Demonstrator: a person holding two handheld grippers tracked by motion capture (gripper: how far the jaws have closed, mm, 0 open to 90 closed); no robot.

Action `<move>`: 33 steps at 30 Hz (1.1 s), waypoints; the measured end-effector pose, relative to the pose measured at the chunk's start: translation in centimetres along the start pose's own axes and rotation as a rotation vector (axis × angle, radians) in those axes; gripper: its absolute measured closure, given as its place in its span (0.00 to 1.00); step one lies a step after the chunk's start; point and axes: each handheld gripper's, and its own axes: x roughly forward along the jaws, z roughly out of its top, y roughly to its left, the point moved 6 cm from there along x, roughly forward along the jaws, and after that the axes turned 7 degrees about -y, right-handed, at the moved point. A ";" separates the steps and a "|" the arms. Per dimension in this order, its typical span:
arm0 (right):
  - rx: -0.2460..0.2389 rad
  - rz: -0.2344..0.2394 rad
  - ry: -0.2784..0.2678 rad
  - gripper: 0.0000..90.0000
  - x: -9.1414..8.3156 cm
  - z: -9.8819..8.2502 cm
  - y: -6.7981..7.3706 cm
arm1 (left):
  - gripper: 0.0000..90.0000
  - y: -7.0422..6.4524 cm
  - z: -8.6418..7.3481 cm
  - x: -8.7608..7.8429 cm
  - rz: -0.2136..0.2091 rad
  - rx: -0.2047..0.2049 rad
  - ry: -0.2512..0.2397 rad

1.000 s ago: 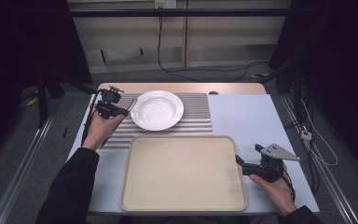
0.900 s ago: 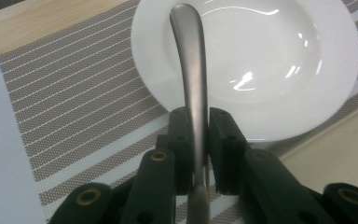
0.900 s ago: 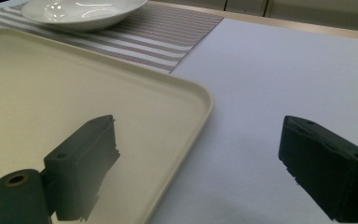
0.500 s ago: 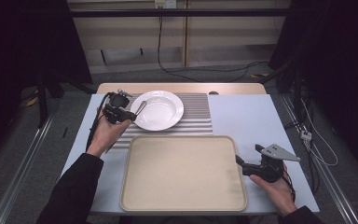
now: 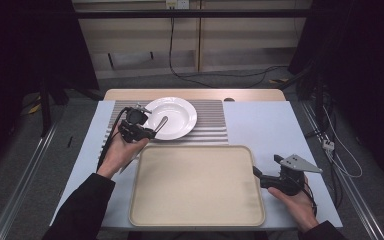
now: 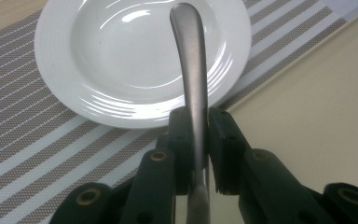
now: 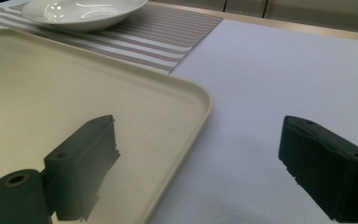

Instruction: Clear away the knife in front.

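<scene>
High view: spoon in hand, not yet set down

You are resting your right gripper (image 5: 258,172) at the tray's (image 5: 195,220) right edge, jaws spread wide and holding nothing, one jaw over the tray and one over the table (image 7: 279,84). Farther out, you are pinching the spoon (image 6: 193,74) between the pads of your left gripper (image 5: 153,133), jaws nearly closed on its handle. You are holding it over the near rim of the plate (image 5: 180,112) on the striped mat (image 5: 215,132). Judging by this, the pick-up is done; placing and releasing the spoon are left.
</scene>
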 end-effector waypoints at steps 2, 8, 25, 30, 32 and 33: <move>0.000 0.000 -0.001 0.13 0.0 0.0 0.0 | 0.88 -0.4 -0.2 0.0 -0.007 0.010 0.002; -0.001 0.000 -0.001 0.13 0.0 0.0 0.0 | 0.88 -1.4 -0.6 0.0 -0.016 0.015 0.003; 0.002 0.001 0.001 0.13 0.0 0.0 0.0 | 0.88 -4.1 -2.4 0.6 -0.060 0.014 0.048; 0.002 0.001 0.004 0.13 0.0 0.0 0.0 | 0.88 -4.8 -3.1 1.0 -0.048 0.034 0.076; 0.000 0.004 0.002 0.13 0.0 0.0 0.1 | 0.88 -5.1 -3.4 1.1 -0.052 0.033 0.083; 0.000 0.004 0.002 0.13 0.0 0.0 0.1 | 0.88 -5.2 -3.5 1.2 -0.041 0.037 0.086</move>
